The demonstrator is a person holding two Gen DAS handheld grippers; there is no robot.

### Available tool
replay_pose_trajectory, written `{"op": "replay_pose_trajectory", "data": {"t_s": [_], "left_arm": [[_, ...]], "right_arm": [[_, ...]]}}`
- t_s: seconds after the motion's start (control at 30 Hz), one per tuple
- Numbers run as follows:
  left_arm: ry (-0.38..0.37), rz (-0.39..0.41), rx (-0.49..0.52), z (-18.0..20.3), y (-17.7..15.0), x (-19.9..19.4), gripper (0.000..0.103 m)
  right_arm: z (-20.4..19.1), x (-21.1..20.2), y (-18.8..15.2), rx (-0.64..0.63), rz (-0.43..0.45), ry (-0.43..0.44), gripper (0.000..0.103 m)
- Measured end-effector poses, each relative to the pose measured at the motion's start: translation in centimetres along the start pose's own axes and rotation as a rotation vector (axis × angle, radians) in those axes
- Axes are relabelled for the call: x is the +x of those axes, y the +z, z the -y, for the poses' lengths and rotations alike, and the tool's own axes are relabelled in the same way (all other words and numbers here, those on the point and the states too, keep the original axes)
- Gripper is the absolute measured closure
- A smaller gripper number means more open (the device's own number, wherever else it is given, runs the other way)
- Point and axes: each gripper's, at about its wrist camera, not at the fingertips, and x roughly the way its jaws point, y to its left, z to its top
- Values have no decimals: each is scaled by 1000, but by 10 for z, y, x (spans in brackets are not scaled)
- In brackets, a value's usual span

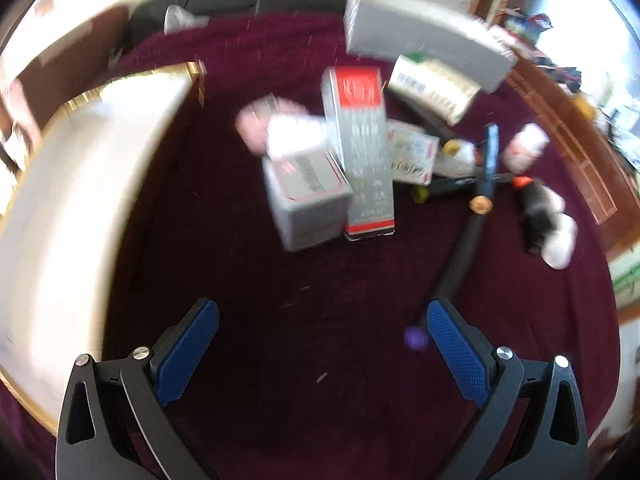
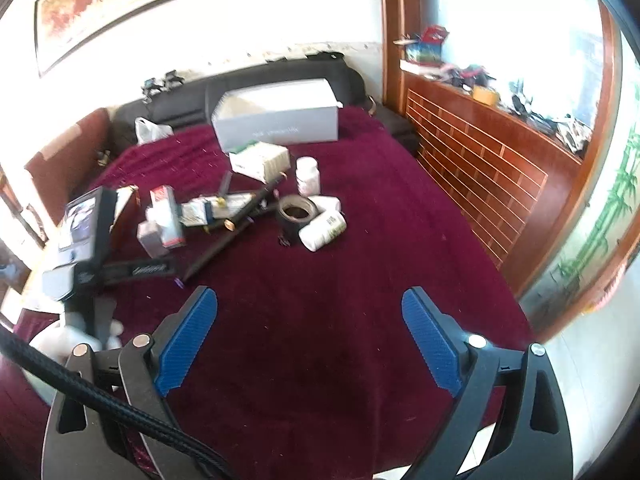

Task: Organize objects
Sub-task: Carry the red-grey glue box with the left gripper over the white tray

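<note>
Lying in a loose pile on the maroon cloth [image 2: 360, 280], the small cartons and bottles sit just in front of the big grey box [image 2: 276, 116]: a tall red-and-grey carton [image 1: 360, 148] upright with a squat grey carton [image 1: 308, 196] touching it, a tape roll [image 2: 296, 214] and a tipped white bottle [image 2: 322, 230] further from that box. Left gripper [image 1: 322, 322] hovers over bare cloth, jaws wide, nothing between. Right gripper [image 2: 310, 312] likewise wide and empty, well back from the grey box.
</note>
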Motion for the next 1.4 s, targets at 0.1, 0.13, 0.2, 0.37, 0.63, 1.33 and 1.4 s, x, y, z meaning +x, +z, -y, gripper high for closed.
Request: {"op": "replay_pose_trajectory", "data": {"t_s": [0.1, 0.13, 0.2, 0.37, 0.63, 1.33, 1.4], "left_arm": [[21, 120, 111, -12, -6, -40, 1], [19, 138, 137, -16, -3, -46, 1], [-2, 180, 197, -17, -3, -60, 1], [-1, 226, 274, -8, 15, -56, 1], [36, 218, 182, 1, 59, -5, 1], [-45, 190, 185, 10, 62, 5, 80], [-68, 221, 151, -5, 59, -15, 80]], "right_arm": [[-1, 11, 4, 17, -13, 52, 8], [-1, 15, 3, 27, -27, 66, 8], [0, 30, 3, 39, -64, 84, 8], [-1, 57, -3, 31, -124, 96, 8], [-5, 95, 7, 50, -159, 104, 8], [-3, 147, 10, 108, -248, 155, 8], [-5, 148, 14, 117, -253, 180, 9]]}}
